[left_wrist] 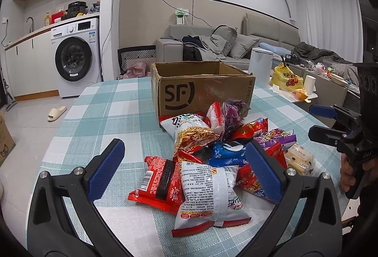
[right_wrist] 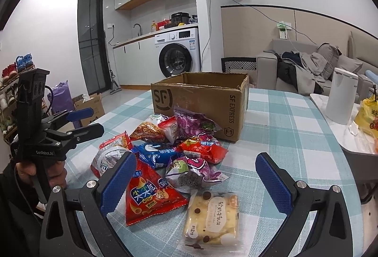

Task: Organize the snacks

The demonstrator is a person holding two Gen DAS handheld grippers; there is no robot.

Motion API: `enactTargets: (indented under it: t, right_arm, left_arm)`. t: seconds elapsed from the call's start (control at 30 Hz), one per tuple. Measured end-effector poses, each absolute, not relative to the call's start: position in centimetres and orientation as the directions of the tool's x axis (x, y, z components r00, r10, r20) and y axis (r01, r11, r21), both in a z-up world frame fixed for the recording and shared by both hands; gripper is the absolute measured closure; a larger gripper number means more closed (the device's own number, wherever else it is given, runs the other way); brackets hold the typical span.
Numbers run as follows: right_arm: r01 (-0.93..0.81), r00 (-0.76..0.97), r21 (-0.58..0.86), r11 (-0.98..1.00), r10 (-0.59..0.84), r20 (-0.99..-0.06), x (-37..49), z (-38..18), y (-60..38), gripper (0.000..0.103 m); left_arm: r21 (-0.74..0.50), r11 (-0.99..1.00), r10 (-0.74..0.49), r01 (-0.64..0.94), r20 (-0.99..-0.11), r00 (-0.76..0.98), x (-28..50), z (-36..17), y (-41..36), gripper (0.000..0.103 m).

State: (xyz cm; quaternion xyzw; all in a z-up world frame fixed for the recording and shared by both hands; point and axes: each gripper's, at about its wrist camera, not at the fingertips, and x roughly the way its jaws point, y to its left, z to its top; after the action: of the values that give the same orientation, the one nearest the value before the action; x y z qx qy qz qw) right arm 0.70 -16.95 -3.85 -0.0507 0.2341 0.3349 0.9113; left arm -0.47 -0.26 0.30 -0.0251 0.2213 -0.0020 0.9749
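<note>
A pile of snack packets lies on the checked tablecloth in front of an open cardboard SF box point(left_wrist: 200, 89) point(right_wrist: 200, 101). My left gripper point(left_wrist: 184, 145) is open, low over the pile's near edge, with a white noodle-snack packet point(left_wrist: 208, 191) and a red packet point(left_wrist: 158, 181) between its fingers, untouched. My right gripper point(right_wrist: 196, 157) is open too, above a cream pastry pack point(right_wrist: 212, 216) and a red crisp bag point(right_wrist: 146, 195). A blue biscuit packet point(right_wrist: 156, 153) and a purple bag point(right_wrist: 191, 122) lie nearer the box. Each gripper shows in the other's view: right gripper point(left_wrist: 315, 122), left gripper point(right_wrist: 94, 120).
The table point(left_wrist: 106, 110) carries a teal and white checked cloth. Beside it on the right, a lower table holds a white canister point(right_wrist: 340, 96) and a yellow bag point(left_wrist: 285, 77). A washing machine point(left_wrist: 75, 56) and a sofa point(left_wrist: 236, 44) stand behind. A hand point(right_wrist: 30, 169) holds the left gripper.
</note>
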Motion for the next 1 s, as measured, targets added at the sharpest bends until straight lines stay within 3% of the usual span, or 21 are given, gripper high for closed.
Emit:
enactTargets:
  t: [1.0]
  right_arm:
    - [-0.616,0.672,0.063,0.785,0.566,-0.477,1.02,-4.06,-16.86,0.0]
  left_arm:
    - [-0.04,0.999,-0.012,-0.006,-0.44,0.898,-0.25,0.06,-0.57,0.001]
